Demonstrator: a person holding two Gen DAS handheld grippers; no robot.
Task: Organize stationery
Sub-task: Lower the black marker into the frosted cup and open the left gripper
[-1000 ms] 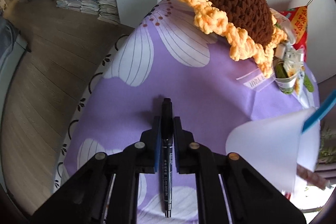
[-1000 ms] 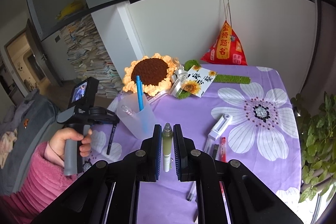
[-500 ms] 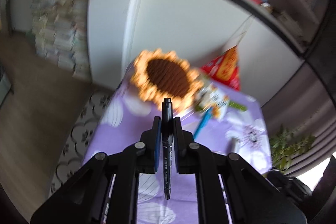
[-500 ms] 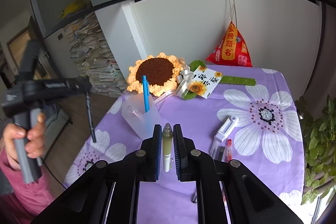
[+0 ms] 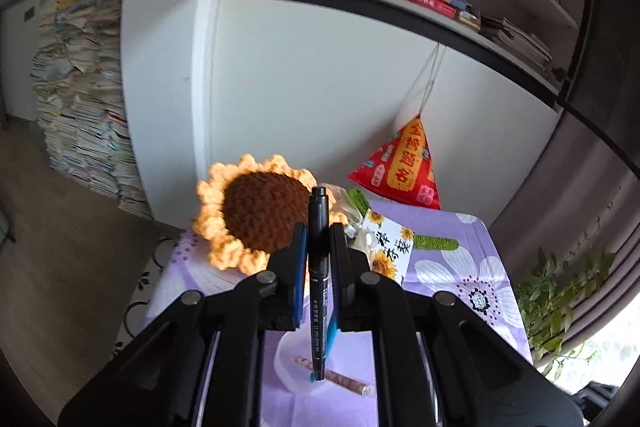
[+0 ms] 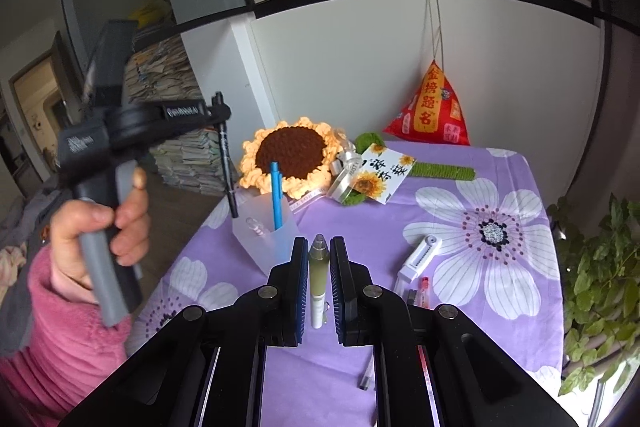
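Observation:
My left gripper is shut on a black pen and holds it upright, tip down, above the translucent pen cup. From the right wrist view the left gripper hangs the black pen over the cup's left rim. The cup holds a blue pen and a patterned pen. My right gripper is shut on a pale green pen, held above the purple tablecloth in front of the cup.
A crocheted sunflower, a sunflower card and a red pyramid pouch stand at the table's back. A white cutter, a red pen and other pens lie at right. A plant is at far right.
My left gripper has lifted the black pen off the table, swung it upright and carried it over the pen cup. My right gripper has stayed almost still with the green pen.

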